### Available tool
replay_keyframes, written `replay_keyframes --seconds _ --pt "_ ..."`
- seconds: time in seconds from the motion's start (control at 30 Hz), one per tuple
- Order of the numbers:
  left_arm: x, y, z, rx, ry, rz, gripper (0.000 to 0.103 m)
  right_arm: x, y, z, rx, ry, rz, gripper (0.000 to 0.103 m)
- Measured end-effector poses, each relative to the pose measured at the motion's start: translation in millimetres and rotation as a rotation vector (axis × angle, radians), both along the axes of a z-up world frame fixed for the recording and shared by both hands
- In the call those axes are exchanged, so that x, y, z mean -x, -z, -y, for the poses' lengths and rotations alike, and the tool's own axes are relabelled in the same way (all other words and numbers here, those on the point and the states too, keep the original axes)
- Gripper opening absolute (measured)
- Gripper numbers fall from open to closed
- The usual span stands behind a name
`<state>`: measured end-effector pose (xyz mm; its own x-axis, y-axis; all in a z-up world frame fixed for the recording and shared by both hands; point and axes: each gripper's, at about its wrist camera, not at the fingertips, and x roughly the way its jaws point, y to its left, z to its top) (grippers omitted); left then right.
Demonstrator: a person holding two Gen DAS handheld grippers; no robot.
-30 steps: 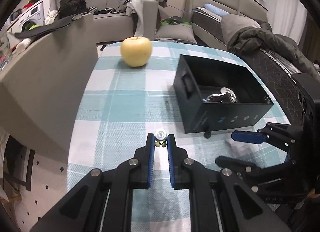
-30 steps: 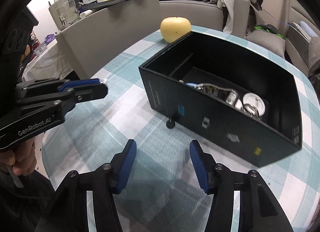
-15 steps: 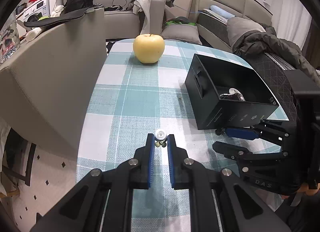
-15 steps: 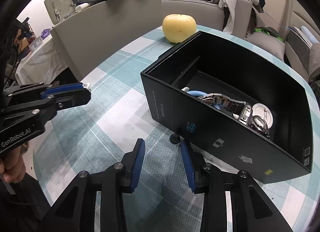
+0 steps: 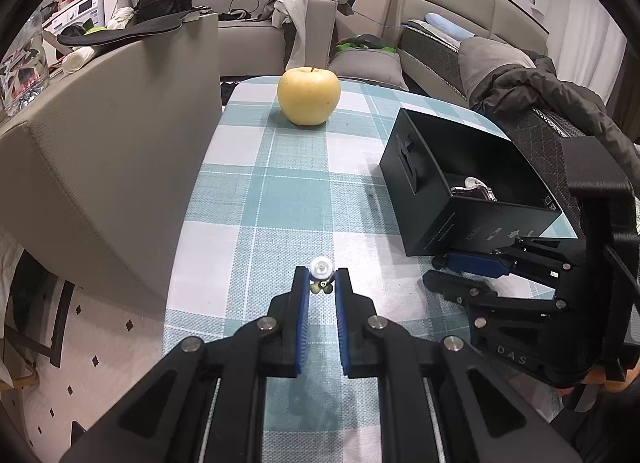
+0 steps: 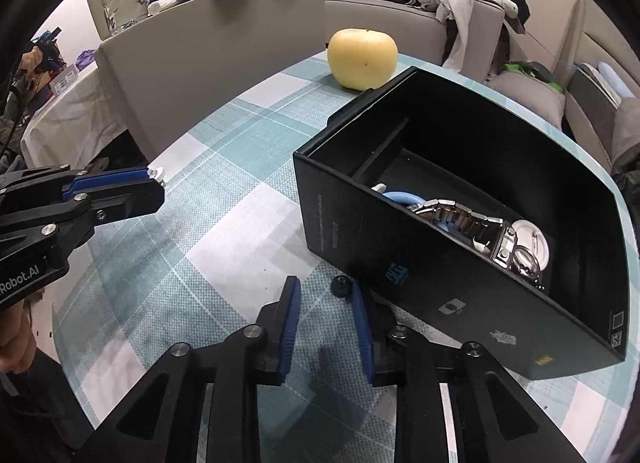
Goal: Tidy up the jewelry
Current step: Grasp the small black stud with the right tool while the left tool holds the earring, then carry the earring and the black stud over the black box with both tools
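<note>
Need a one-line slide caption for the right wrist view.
Right tongs open around a small black stud beside the black box holding a watch; left tongs grip an earring.

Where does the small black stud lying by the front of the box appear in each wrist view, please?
Left wrist view: the small black stud peeks out at the box's near corner, beside the right tongs.
Right wrist view: lower centre, just ahead of the tongs.
Shared landmark: the black box.

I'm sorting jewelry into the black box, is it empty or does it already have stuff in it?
Not empty. The open-topped black box already holds a silver metal-band watch and a light blue item beside it.
</note>
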<state>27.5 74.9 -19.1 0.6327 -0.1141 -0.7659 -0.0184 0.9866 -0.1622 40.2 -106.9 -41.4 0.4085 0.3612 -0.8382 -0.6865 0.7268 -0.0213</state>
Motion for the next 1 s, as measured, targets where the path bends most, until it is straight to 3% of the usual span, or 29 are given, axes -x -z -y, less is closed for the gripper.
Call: replay_keyframes --seconds 0.2,0.6,0.9,1.0 --pt "1.1 1.8 -5.9 0.001 -0.006 -0.003 0.008 -0.2 1.3 -5.6 0.017 0.015 0.011 0.010" --pt "-0.7 -3.3 -9.8 0.001 -0.022 0.011 0.008 9.2 -5.3 -4.5 -0.028 -0.040 0.001 0.010" --pt "-4.4 -21.5 -0.7 -0.003 -0.024 0.067 0.008 22.4 -50.4 20.1 -0.233 -0.106 0.038 0.010" --pt "-7.0 -27.8 7.9 -0.008 -0.016 0.079 0.008 18.9 -68.3 38.3 -0.300 -0.080 0.061 0.010"
